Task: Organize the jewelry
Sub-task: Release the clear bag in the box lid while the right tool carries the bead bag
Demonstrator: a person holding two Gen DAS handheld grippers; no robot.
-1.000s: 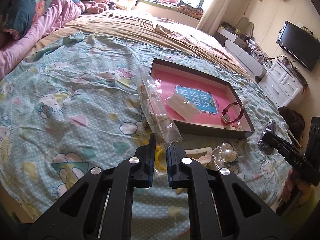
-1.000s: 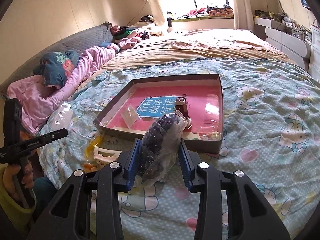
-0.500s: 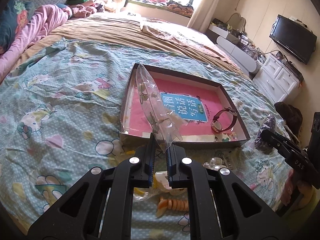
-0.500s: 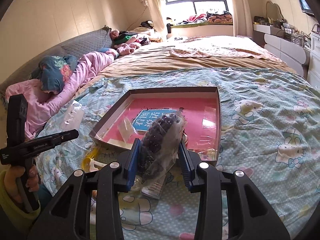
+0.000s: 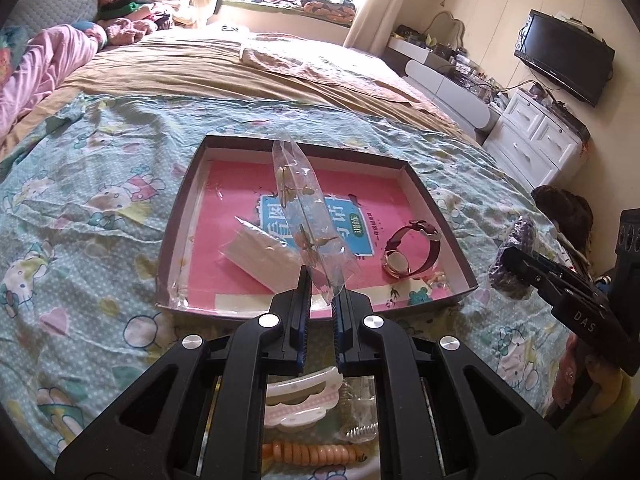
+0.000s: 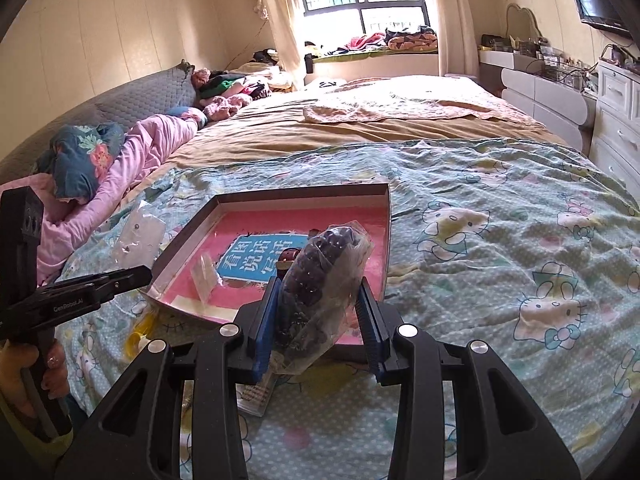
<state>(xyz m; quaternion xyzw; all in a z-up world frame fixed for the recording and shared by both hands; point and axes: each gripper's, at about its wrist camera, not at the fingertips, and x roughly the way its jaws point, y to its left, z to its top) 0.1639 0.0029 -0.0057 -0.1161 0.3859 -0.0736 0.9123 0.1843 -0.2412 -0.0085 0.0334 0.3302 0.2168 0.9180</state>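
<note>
A shallow box (image 5: 182,216) with a pink lining lies on the bedspread; it also shows in the right wrist view (image 6: 387,232). In it lie a red-strap watch (image 5: 412,248) and a small clear packet (image 5: 260,254). My left gripper (image 5: 320,284) is shut on a clear plastic bag of small gold pieces (image 5: 308,216), held over the box's near edge. My right gripper (image 6: 320,292) is shut on a clear bag of dark purple beads (image 6: 320,276), held above the box's near right corner.
On the bedspread in front of the box lie a white and pink hair clip (image 5: 308,400), an orange coil tie (image 5: 312,452) and a flat packet (image 6: 256,394). A pink quilt (image 6: 120,168) lies at the left. A white dresser (image 5: 536,140) stands right.
Both grippers have risen and moved forward toward the box with their bags. The left bag now hangs over the box's near edge.
</note>
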